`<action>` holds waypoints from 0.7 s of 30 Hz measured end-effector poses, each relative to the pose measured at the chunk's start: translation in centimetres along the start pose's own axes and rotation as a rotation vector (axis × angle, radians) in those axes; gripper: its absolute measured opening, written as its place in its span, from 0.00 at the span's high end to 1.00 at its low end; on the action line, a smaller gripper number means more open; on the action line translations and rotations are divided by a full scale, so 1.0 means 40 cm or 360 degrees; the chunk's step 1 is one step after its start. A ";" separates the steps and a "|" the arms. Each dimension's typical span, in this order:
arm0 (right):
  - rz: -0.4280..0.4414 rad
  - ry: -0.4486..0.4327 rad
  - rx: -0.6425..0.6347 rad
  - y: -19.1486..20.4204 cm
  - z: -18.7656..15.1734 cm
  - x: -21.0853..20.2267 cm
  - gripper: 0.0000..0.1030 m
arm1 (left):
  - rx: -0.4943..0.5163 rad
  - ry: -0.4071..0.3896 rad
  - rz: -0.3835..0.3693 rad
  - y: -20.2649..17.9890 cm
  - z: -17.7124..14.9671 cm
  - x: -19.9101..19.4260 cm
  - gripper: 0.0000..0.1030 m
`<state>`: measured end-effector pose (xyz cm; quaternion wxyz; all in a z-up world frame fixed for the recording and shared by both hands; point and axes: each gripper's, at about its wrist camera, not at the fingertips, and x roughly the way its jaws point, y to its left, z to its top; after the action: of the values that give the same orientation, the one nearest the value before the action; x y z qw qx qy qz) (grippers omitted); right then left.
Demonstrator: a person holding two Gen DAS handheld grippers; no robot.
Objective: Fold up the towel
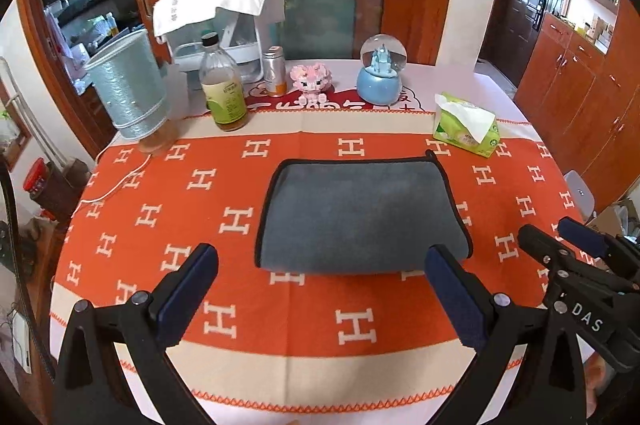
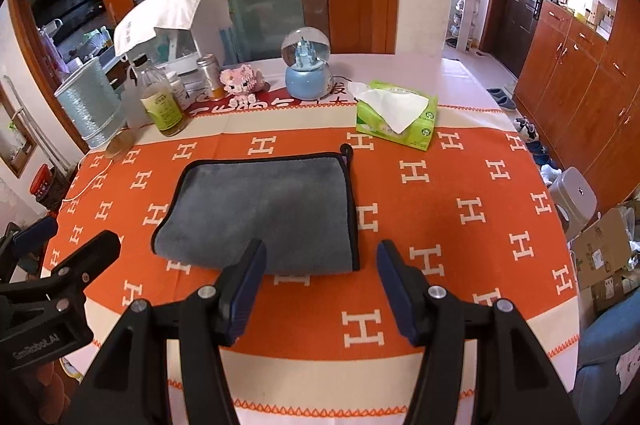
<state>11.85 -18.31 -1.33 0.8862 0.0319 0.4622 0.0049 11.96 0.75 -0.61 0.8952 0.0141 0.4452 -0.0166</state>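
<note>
Fingers first: our left gripper point(image 1: 320, 295) hangs with its pads spread wide and nothing between them, and our right gripper point(image 2: 320, 289) is likewise parted and empty; both hover over the near side of the table, just short of the towel.

Under us lies the cloth point(image 1: 200, 225), orange with white H marks, covering the table. On it, in the middle, lies the towel point(image 1: 362, 213), grey with black trim, folded flat with the fold toward us and a loop at the far right corner. Behind it, well apart, stand a teal lamp point(image 1: 130, 89), a bottle point(image 1: 222, 93) with a little yellowish liquid at the bottom, a globe point(image 1: 380, 73), and a green tissue pack point(image 1: 466, 127) with one sheet sticking out
</note>
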 end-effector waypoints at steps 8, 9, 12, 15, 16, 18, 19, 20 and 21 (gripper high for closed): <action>0.0046 -0.0009 -0.0034 0.013 -0.085 -0.077 0.44 | -0.0008 0.0021 0.0028 0.002 -0.081 -0.070 0.01; 0.0058 -0.0002 -0.0040 0.014 -0.096 -0.084 0.44 | -0.0003 0.0016 0.0030 -0.001 -0.089 -0.077 0.01; 0.0068 0.0002 -0.0068 0.022 -0.134 -0.113 0.43 | 0.0030 0.0038 0.0015 -0.007 -0.116 -0.102 0.01; 0.0078 -0.0008 -0.0059 0.023 -0.160 -0.139 0.37 | 0.0016 0.0035 -0.0028 -0.007 -0.138 -0.128 0.01; 0.0075 -0.0013 -0.0055 0.021 -0.169 -0.147 0.37 | 0.0012 0.0034 -0.0035 -0.009 -0.144 -0.135 0.01; 0.0073 -0.0023 -0.0055 0.022 -0.184 -0.161 0.37 | 0.0009 0.0034 -0.0059 -0.012 -0.157 -0.150 0.01; 0.0069 -0.0025 -0.0057 0.021 -0.190 -0.166 0.37 | 0.0009 0.0033 -0.0065 -0.013 -0.163 -0.156 0.01; 0.0068 -0.0025 -0.0057 0.021 -0.197 -0.171 0.37 | 0.0005 0.0034 -0.0066 -0.015 -0.166 -0.159 0.01; 0.0069 -0.0024 -0.0055 0.020 -0.201 -0.174 0.37 | -0.0005 0.0034 -0.0073 -0.014 -0.173 -0.167 0.01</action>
<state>1.30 -17.36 -0.17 0.8898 0.0266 0.4545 0.0318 2.41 0.57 0.54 0.8897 0.0027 0.4551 -0.0362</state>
